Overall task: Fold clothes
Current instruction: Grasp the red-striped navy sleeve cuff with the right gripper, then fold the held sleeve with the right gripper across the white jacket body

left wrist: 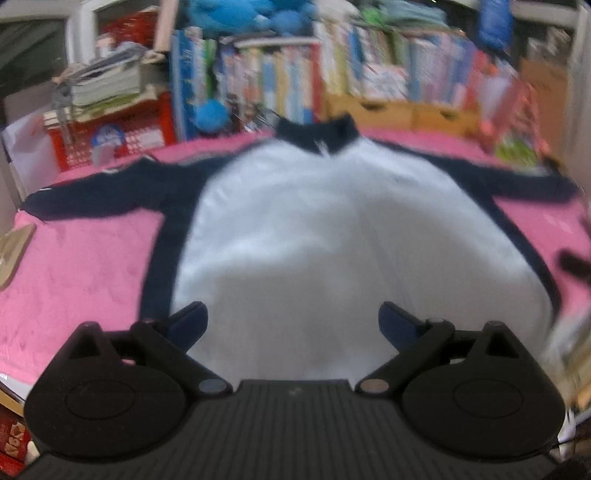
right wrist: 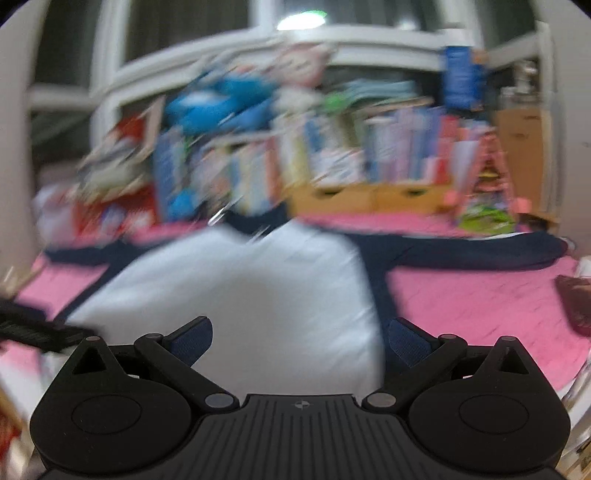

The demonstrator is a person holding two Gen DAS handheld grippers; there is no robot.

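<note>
The left gripper (left wrist: 293,325) is wide open, and its 2 blue fingers (left wrist: 190,325) hold nothing. It hangs over the bottom edge of a jacket (left wrist: 314,236). The jacket is white in the middle and dark blue on its sleeves, sides and collar (left wrist: 317,134). It lies flat on a pink blanket (left wrist: 81,266) with both sleeves spread out, 1 toward 9 o'clock and 1 toward 3 o'clock. The collar points to 12 o'clock, away from the gripper.

At 9 o'clock a tan flat thing (left wrist: 13,251) sits at the edge of the blanket; it is too blurry to name. Past the blanket, from 10 o'clock to 2 o'clock, there is a red crate (left wrist: 110,136) under a pile of papers, then a long row of books (left wrist: 295,77) with blue soft toys (left wrist: 243,16) on top.

The right gripper (right wrist: 299,343) is wide open too and holds nothing. It is over the right bottom corner of the same jacket (right wrist: 236,295), near the dark blue side stripe. The right sleeve (right wrist: 480,251) runs out toward 3 o'clock on the pink blanket (right wrist: 480,306). A dark thing (right wrist: 576,302) lies at the blanket's edge at 3 o'clock. This view is very blurry, mostly on its left half.
</note>
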